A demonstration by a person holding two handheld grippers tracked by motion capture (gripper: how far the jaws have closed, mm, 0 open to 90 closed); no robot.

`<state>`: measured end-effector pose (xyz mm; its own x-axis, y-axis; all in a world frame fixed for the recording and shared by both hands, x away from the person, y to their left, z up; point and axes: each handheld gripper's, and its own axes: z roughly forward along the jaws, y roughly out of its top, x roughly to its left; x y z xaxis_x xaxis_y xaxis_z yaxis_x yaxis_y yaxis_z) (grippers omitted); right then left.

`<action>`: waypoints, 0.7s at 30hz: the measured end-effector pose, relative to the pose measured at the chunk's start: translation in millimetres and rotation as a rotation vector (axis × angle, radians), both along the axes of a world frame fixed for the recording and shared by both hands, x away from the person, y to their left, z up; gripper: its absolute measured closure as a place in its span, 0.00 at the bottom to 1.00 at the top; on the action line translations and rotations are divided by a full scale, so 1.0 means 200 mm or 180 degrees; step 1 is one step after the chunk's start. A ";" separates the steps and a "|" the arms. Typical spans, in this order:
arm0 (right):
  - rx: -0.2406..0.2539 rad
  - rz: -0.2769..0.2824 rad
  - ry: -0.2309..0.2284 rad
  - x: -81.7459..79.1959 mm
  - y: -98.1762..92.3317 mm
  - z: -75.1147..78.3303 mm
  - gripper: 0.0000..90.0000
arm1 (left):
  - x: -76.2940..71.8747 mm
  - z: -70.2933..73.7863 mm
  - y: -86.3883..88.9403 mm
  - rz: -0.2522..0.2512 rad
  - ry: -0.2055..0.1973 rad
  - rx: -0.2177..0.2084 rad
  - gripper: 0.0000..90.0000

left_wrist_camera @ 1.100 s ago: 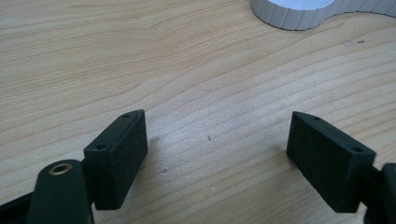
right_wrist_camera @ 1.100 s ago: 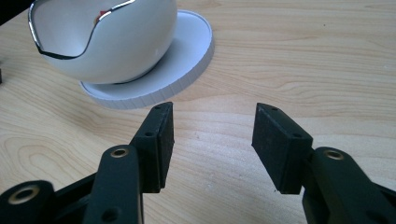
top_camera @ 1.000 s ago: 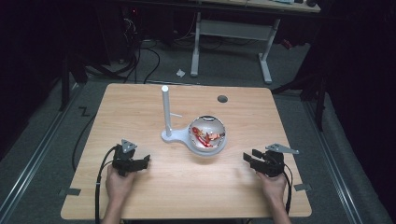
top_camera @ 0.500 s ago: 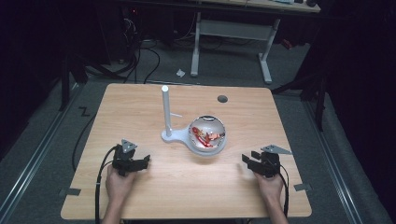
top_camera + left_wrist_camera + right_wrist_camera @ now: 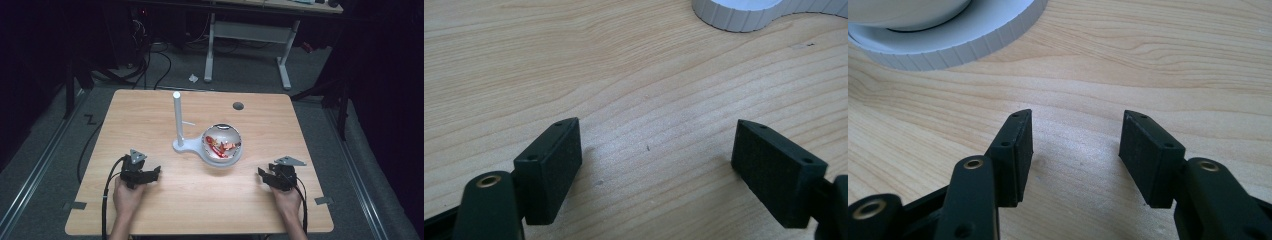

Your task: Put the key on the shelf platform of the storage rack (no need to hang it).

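Not seeing any readable text, labels, brand marks or numbers anywhere here. Nothing's showing on the wooden table [image 5: 150, 115], the white stand [image 5: 177, 120], or the black pads [image 5: 549, 165] up close.

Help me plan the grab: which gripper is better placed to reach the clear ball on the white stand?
Right gripper, marginally: open, with the ball on its stand just ahead. Left gripper, also open, sits slightly farther.
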<state>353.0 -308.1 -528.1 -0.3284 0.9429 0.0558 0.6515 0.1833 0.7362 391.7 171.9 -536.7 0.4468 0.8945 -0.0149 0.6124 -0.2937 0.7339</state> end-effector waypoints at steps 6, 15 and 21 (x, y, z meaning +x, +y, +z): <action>-0.0031 -0.0033 -0.0018 0.00 0.01 -0.01 0.52 | 0.00 0.00 0.00 0.0001 0.0000 -0.0001 0.23; -0.0172 0.0009 -0.0042 -0.01 0.03 -0.01 0.49 | 0.00 0.00 0.00 0.0000 0.0000 0.0000 0.23; -0.0238 0.0008 -0.0046 -0.01 0.04 -0.01 0.46 | 0.00 0.00 0.00 0.0000 0.0000 0.0001 0.23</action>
